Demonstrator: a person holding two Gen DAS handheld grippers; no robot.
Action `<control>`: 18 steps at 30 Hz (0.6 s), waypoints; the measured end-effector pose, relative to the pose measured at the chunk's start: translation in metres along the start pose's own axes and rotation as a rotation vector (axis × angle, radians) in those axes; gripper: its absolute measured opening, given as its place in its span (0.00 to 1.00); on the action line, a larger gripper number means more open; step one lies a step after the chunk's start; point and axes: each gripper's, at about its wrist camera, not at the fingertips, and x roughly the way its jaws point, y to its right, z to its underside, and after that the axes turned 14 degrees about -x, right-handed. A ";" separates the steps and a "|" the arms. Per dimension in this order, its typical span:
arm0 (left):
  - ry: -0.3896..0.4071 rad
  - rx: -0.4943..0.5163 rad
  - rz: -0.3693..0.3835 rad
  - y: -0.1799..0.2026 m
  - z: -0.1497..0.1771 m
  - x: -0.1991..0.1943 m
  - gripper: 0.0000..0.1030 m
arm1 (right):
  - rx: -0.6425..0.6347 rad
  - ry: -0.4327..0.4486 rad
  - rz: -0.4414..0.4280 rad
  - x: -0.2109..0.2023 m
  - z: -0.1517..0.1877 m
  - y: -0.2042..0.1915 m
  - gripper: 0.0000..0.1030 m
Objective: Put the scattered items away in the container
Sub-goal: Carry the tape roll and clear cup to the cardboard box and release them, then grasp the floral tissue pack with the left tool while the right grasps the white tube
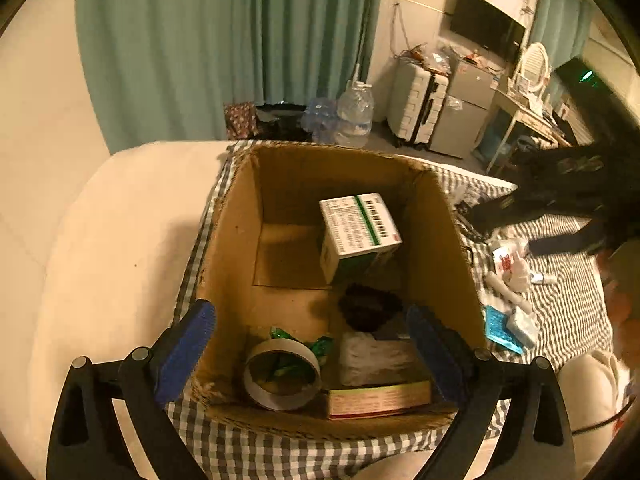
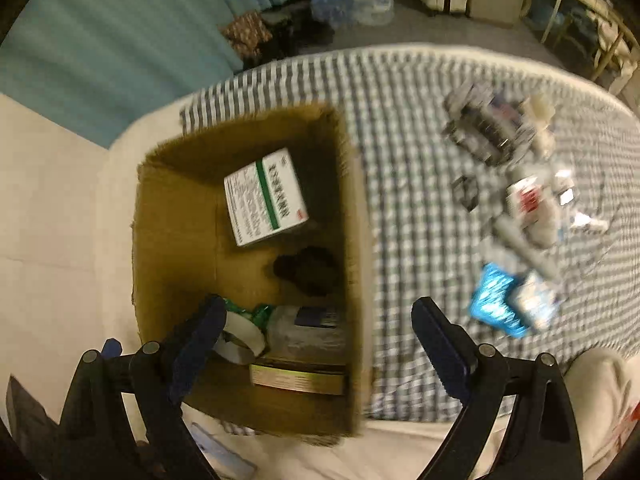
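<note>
An open cardboard box stands on a checked cloth on the bed; it also shows in the right wrist view. Inside lie a white and green medicine box, a tape roll, a dark bundle, a clear packet and a flat red-edged box. My left gripper is open and empty over the box's near end. My right gripper is open and empty over the box's right wall. Scattered items lie right of the box: a blue packet, white tubes and small bottles.
Teal curtains hang behind the bed. Water bottles, a suitcase and a desk stand on the floor beyond. A dark garment lies at the far right of the bed.
</note>
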 end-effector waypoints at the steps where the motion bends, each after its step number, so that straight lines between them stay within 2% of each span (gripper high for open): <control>1: 0.015 0.010 -0.004 0.006 0.002 -0.006 0.96 | -0.013 0.025 0.014 -0.010 0.002 0.002 0.92; 4: 0.105 0.012 -0.056 0.025 0.010 -0.029 0.96 | -0.105 0.217 0.130 -0.070 0.029 0.018 0.92; 6: 0.156 0.018 -0.048 0.041 0.016 -0.048 0.96 | -0.124 0.361 0.248 -0.106 0.050 0.029 0.92; 8: 0.210 0.027 -0.044 0.057 0.023 -0.066 1.00 | -0.149 0.600 0.354 -0.157 0.093 0.046 0.96; 10: 0.310 0.034 -0.020 0.079 0.032 -0.088 1.00 | -0.162 0.748 0.405 -0.183 0.126 0.061 1.00; 11: 0.339 0.033 -0.003 0.086 0.035 -0.094 1.00 | -0.172 0.876 0.438 -0.197 0.154 0.074 1.00; 12: 0.374 0.028 0.028 0.097 0.040 -0.101 1.00 | -0.202 0.960 0.455 -0.203 0.172 0.083 1.00; 14: 0.414 0.013 0.071 0.119 0.050 -0.104 1.00 | -0.294 1.002 0.458 -0.203 0.190 0.099 1.00; 16: 0.421 -0.006 0.084 0.149 0.062 -0.095 1.00 | -0.295 0.932 0.460 -0.190 0.195 0.120 1.00; 18: 0.401 -0.025 0.091 0.172 0.074 -0.081 1.00 | -0.240 0.850 0.395 -0.167 0.193 0.155 1.00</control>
